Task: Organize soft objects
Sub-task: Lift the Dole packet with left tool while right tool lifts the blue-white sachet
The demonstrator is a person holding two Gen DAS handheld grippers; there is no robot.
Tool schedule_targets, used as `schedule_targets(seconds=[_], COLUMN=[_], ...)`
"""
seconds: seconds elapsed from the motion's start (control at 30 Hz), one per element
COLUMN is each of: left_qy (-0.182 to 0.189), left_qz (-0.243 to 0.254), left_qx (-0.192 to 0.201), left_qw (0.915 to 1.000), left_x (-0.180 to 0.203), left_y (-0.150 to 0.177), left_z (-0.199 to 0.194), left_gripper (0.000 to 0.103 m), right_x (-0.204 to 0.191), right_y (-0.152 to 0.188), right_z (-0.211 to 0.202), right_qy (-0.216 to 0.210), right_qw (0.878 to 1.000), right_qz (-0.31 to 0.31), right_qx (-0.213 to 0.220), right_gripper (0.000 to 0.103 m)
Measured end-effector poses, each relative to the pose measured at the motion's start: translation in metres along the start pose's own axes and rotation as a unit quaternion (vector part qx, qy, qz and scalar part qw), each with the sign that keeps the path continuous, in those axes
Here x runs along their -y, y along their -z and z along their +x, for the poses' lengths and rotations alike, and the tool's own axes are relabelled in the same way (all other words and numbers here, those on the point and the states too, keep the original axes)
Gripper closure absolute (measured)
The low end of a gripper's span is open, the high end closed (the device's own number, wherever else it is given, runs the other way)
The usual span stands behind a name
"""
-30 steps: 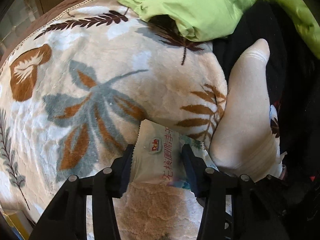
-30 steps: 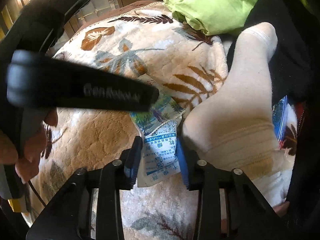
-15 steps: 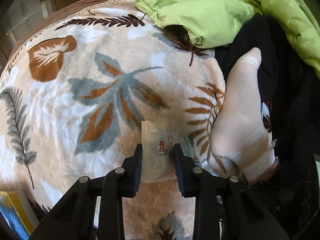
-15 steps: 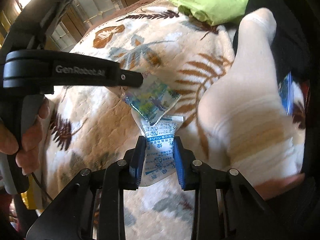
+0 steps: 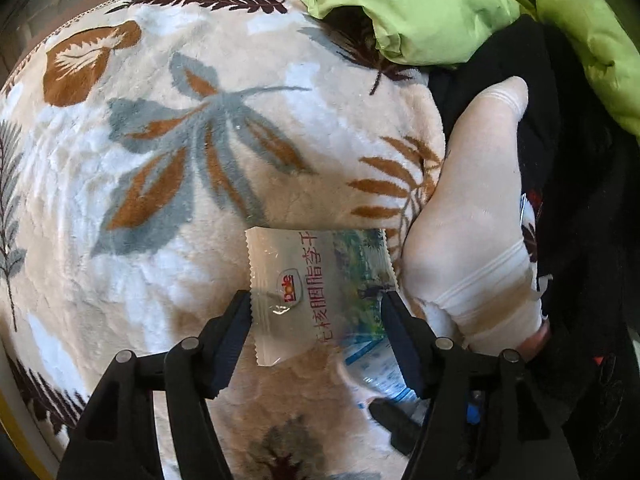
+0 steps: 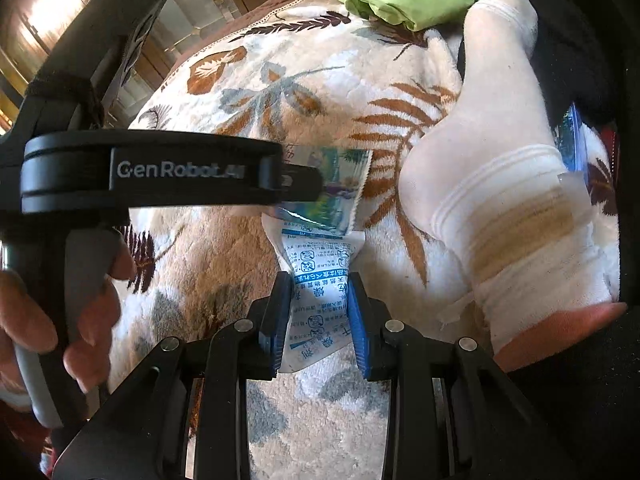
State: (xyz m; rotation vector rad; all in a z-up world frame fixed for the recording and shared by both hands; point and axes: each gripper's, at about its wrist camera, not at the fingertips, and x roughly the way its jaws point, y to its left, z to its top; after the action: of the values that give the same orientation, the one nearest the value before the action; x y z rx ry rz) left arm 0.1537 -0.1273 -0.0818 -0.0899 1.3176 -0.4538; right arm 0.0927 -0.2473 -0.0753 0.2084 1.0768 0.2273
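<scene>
Between spread left tongs (image 5: pixel 316 316): snack packet (image 5: pixel 316 288), just released; right tongs (image 6: pixel 318 314) pinching desiccant sachet (image 6: pixel 316 300)

A snack packet (image 5: pixel 316 292) lies on the blanket (image 5: pixel 160 160), a socked foot (image 5: pixel 472 216) just right of it.

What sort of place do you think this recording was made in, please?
Probably a home, likely a bed or sofa: a plush leaf-print blanket, a green jacket heaped on it, and someone's foot in a white sock.
</scene>
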Motion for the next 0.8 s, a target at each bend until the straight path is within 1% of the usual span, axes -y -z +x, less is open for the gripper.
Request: schedule_targets(seconds=[0.03, 0.1, 0.13, 0.23, 0.33, 0.43, 0.57, 0.63, 0.7, 0.73, 0.8], left_qy=[0.000, -0.018, -0.023, -0.030, -0.033, -0.006, 0.006, 0.041, 0.033, 0.035, 0.061], left_qz=[-0.006, -0.002, 0.003, 0.008, 0.002, -0.019, -0.016, -0.025, -0.015, -0.023, -0.052], left_qx=[0.001, 0.003, 0.004, 0.006, 0.004, -0.007, -0.010, -0.009, -0.001, -0.002, -0.013], left_qw=[1.0000, 0.9998, 0.9997, 0.9995, 0.9994, 0.9998, 0.9998, 0.9988, 0.9993, 0.9991, 0.9967], left_x=[0.001, 0.005, 0.008, 0.014, 0.012, 0.002, 0.002, 0.002, 0.005, 0.002, -0.005], left_y=[0.000, -0.003, -0.004, -0.008, -0.014, -0.017, -0.013, -0.014, -0.017, -0.019, -0.021], left_z=[0.001, 0.004, 0.005, 0.007, 0.010, 0.010, 0.010, 0.008, 0.006, 0.007, 0.011], left_gripper=[0.039, 0.061, 0.069, 0.070, 0.069, 0.069, 0.070, 0.071, 0.067, 0.065, 0.062], right_x=[0.000, -0.002, -0.003, -0.002, 0.000, 0.002, 0.003, 0.003, 0.005, 0.006, 0.008], right_y=[-0.001, -0.001, -0.001, -0.001, -0.001, -0.001, -0.001, -0.001, -0.001, -0.001, -0.001], right_z=[0.001, 0.001, 0.002, 0.001, 0.001, 0.001, 0.002, 0.002, 0.003, 0.003, 0.003], right_qy=[0.000, 0.003, 0.003, 0.002, -0.003, -0.007, -0.008, -0.009, -0.013, -0.016, -0.019], right_qw=[1.000, 1.000, 1.000, 1.000, 1.000, 1.000, 1.000, 1.000, 1.000, 1.000, 0.999], right_qz=[0.000, -0.004, -0.005, -0.003, 0.004, 0.010, 0.013, 0.014, 0.019, 0.022, 0.027], right_qx=[0.000, 0.001, 0.001, 0.001, 0.000, 0.000, -0.001, -0.002, -0.003, -0.003, -0.004], right_gripper=[0.076, 0.076, 0.076, 0.076, 0.076, 0.076, 0.076, 0.076, 0.076, 0.076, 0.076])
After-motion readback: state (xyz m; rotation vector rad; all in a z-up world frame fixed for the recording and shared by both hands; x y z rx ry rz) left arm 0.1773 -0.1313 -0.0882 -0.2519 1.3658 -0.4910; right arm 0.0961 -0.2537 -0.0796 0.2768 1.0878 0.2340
